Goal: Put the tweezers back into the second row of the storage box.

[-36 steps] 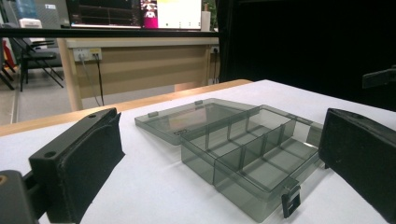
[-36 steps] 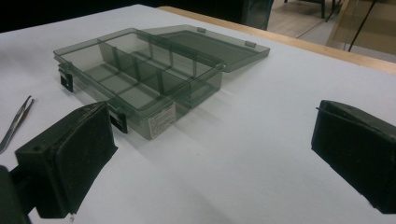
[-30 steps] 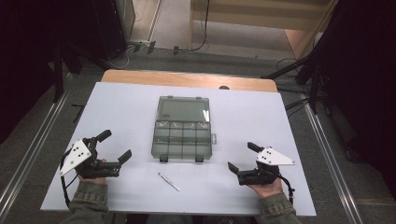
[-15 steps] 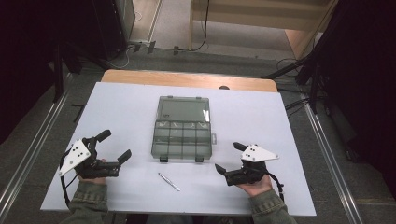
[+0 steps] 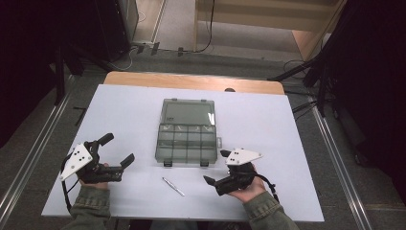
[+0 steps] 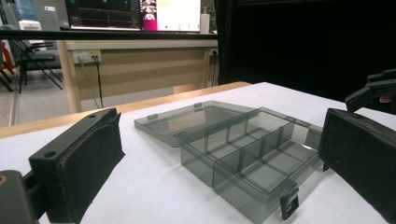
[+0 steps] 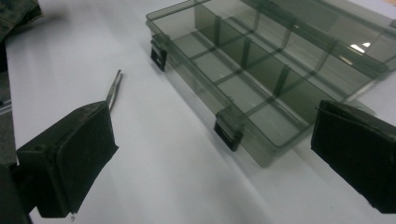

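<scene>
Two grippers, one organizer box and one pair of tweezers make up the count on the white table (image 5: 124,115). One smoky grey plastic organizer box (image 5: 186,143) lies near the middle with its lid swung flat open on the far side; its tray is split by dividers into small compartments — all look empty in the gripper views — and two dark latches hang on its near wall. One pair of metal tweezers (image 5: 173,186) lies flat just in front of the box, apart from it, angled across the table.

At the near left, the left gripper (image 5: 114,153) is held in a hand (image 5: 93,175) with a green sleeve; its jaws stand spread wide with nothing between them, and in the left gripper view they frame the box from the side. The right gripper (image 5: 215,167), held in the other hand (image 5: 246,188), sits just off the box's near right corner, jaws likewise apart and empty, pointing left toward the tweezers. In the right gripper view the tweezers (image 7: 113,88) lie just beyond the left-hand pad, with bare table between — nothing blocks the way.

Beyond the table's wooden far edge there is grey floor with cables, a wooden desk (image 6: 140,65) with monitors on it, and dark curtains to either side.
</scene>
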Demonstrator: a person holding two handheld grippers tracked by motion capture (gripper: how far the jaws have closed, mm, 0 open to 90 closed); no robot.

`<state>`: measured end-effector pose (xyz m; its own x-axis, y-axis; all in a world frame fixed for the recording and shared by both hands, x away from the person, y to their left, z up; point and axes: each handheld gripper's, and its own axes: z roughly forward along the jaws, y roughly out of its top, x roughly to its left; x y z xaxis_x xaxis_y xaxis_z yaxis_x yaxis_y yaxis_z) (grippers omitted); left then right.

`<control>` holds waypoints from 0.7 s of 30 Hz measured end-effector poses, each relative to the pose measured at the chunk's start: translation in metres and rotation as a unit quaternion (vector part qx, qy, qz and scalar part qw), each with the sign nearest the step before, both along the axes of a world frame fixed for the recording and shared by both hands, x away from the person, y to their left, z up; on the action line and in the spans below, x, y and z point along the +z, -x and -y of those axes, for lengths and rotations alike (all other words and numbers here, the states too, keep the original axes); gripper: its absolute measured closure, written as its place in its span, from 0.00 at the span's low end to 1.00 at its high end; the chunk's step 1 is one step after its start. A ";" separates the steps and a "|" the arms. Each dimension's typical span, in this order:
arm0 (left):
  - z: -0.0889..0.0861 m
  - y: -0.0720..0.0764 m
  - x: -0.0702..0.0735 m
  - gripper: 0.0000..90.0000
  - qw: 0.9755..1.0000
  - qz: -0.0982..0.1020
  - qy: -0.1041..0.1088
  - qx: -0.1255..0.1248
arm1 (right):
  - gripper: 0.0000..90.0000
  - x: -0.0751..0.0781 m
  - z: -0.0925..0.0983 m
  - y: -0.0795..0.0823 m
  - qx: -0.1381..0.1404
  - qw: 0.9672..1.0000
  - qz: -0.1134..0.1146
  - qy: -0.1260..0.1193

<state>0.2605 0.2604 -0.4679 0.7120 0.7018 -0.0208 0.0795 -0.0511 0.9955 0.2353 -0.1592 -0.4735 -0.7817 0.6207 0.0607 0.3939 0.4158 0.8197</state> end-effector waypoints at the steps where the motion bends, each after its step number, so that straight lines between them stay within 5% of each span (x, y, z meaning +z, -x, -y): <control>1: 0.000 0.000 0.000 0.00 1.000 0.000 0.001 0.000 | 0.01 0.000 -0.003 -0.001 0.004 1.000 -0.001 0.004; 21: 0.000 -0.001 0.000 0.00 1.000 0.000 -0.001 0.000 | 0.03 0.003 -0.059 -0.009 0.073 0.994 -0.049 0.066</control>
<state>0.2619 0.2601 -0.4679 0.7122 0.7017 -0.0187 0.0785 -0.0532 0.9955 0.2439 -0.0999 -0.4704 -0.8586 0.5082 0.0669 0.3967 0.5761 0.7147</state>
